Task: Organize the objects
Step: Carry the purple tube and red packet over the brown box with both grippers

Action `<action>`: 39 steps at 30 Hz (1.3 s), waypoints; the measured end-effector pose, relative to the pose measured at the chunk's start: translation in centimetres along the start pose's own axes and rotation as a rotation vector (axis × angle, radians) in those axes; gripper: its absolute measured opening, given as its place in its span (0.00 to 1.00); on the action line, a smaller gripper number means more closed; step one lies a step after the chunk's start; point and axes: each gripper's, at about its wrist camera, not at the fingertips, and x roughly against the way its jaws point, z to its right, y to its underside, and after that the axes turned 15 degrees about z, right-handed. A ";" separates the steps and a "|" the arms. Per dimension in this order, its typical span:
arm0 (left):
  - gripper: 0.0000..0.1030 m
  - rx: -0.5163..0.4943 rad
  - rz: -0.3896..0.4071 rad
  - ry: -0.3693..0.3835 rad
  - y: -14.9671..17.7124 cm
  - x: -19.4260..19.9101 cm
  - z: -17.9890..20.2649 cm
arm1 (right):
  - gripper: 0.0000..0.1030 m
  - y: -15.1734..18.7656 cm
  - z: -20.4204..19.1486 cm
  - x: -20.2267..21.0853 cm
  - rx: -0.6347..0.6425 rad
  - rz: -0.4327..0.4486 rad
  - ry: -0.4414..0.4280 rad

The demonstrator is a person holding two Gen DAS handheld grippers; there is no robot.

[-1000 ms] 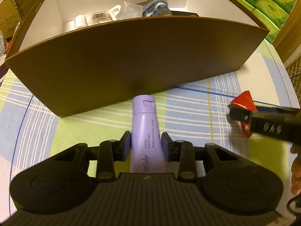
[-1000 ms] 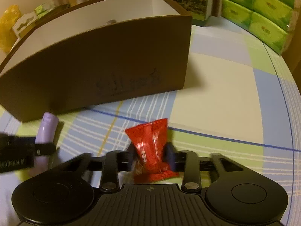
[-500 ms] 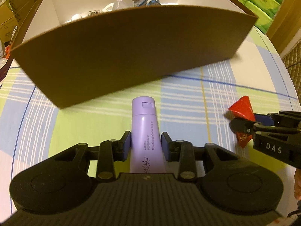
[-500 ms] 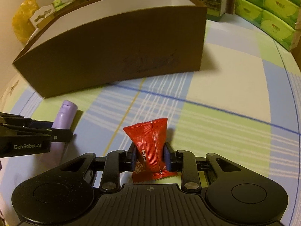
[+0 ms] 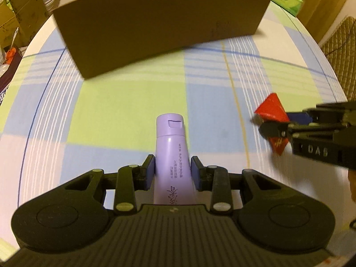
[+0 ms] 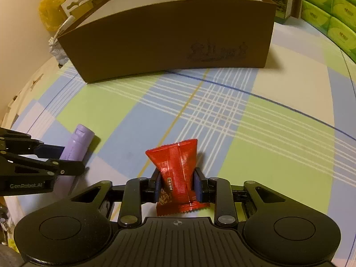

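My left gripper [image 5: 172,173] is shut on a lilac tube [image 5: 172,151], cap pointing away, low over the checked tablecloth. My right gripper [image 6: 178,188] is shut on a red snack packet [image 6: 176,171]. In the left wrist view the red packet [image 5: 272,111] and the right gripper [image 5: 276,129] sit at the right. In the right wrist view the lilac tube [image 6: 77,144] and left gripper [image 6: 66,158] sit at the left. A large brown cardboard box [image 5: 160,22] stands ahead of both grippers; it also shows in the right wrist view [image 6: 169,35]. Its inside is hidden.
Green tissue packs [image 6: 329,11] are stacked at the far right. A yellow bag [image 6: 52,2] and small cartons lie behind the box at the left. A wicker chair [image 5: 340,44] stands past the table's right edge. Cardboard boxes [image 5: 20,11] stand at the far left.
Both grippers have pulled back from the box and dropped lower, still holding the tube and the packet. The box now looks farther away and its contents are out of sight.
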 end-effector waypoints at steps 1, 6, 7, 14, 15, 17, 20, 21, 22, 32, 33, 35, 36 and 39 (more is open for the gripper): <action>0.29 0.003 -0.002 -0.002 0.3 0.3 -0.1 | 0.25 0.1 0.0 0.0 -0.002 0.001 0.003; 0.30 0.023 0.000 -0.016 0.8 0.9 -0.4 | 0.29 0.4 -0.3 0.1 -0.011 0.007 0.014; 0.30 0.022 -0.003 -0.023 0.7 0.8 -0.3 | 0.30 0.4 -0.3 0.2 -0.012 0.008 0.017; 0.29 -0.004 -0.011 -0.065 0.2 0.4 0.5 | 0.30 0.8 -0.7 0.5 -0.008 0.015 0.041; 0.28 -0.005 -0.004 -0.066 0.3 0.5 0.5 | 0.29 0.9 -0.7 0.6 -0.008 0.016 0.044; 0.28 0.003 0.000 -0.059 0.3 0.6 0.3 | 0.27 1.0 -0.7 0.7 -0.014 0.019 0.049; 0.28 0.007 0.002 -0.052 0.3 0.6 0.1 | 0.26 1.0 -0.8 0.9 -0.016 0.017 0.049; 0.28 0.009 0.003 -0.050 0.3 0.6 0.1 | 0.26 1.0 -0.8 0.9 -0.016 0.017 0.048; 0.28 0.011 0.003 -0.048 0.3 0.7 0.0 | 0.26 1.1 -0.9 0.9 -0.016 0.017 0.049; 0.28 0.028 0.007 -0.044 0.3 1.1 -0.8 | 0.26 0.7 -1.7 1.2 -0.007 0.027 0.036; 0.28 0.030 0.009 -0.046 0.2 1.2 -0.9 | 0.26 0.6 -1.8 1.2 -0.005 0.028 0.034; 0.28 0.034 0.016 -0.049 0.1 1.4 -1.2 | 0.26 0.4 -1.9 1.2 -0.003 0.031 0.028; 0.28 0.037 0.019 -0.050 0.0 1.5 -1.4 | 0.26 0.2 -1.9 1.2 -0.001 0.033 0.026; 0.28 0.044 0.029 -0.055 -0.3 1.8 -1.9 | 0.25 -0.3 -2.0 1.3 -0.001 0.045 0.017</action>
